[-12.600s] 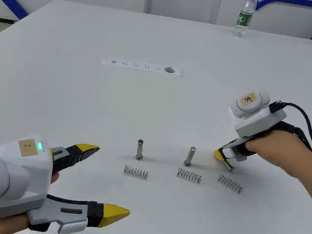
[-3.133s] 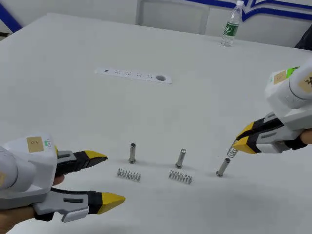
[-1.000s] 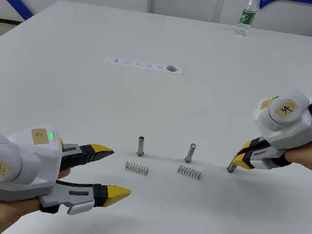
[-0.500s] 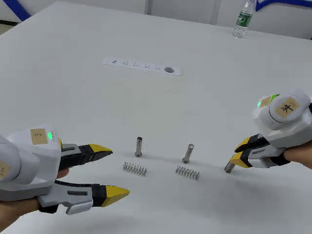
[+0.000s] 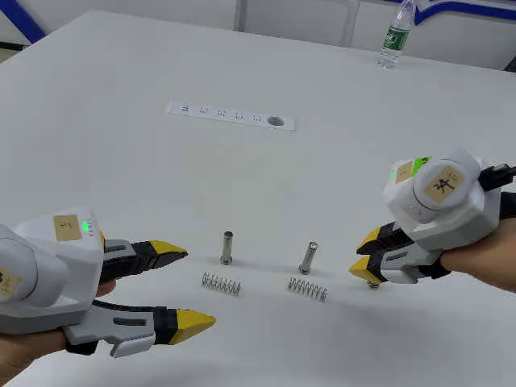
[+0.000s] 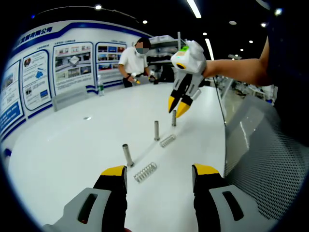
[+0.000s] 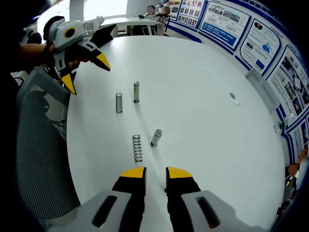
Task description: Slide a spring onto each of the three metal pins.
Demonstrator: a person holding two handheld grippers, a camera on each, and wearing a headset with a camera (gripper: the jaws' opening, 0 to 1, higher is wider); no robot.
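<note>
– Since half a second ago my right gripper [image 5: 364, 256] has slid left over the white table [image 5: 121, 145]. In the head view its lower tip now covers most of the rightmost pin [image 5: 373, 284], so I cannot tell whether a spring sits on it.
– And the jaws?
– Slightly parted, gripping nothing. My left gripper [image 5: 187, 289] hovers spread wide near the left pin [image 5: 226, 247].
– The rest?
– Left pin and middle pin [image 5: 309, 256] stand upright, bare. A loose spring lies flat just in front of each: the left spring [image 5: 221, 284], the middle spring [image 5: 308, 289].
</note>
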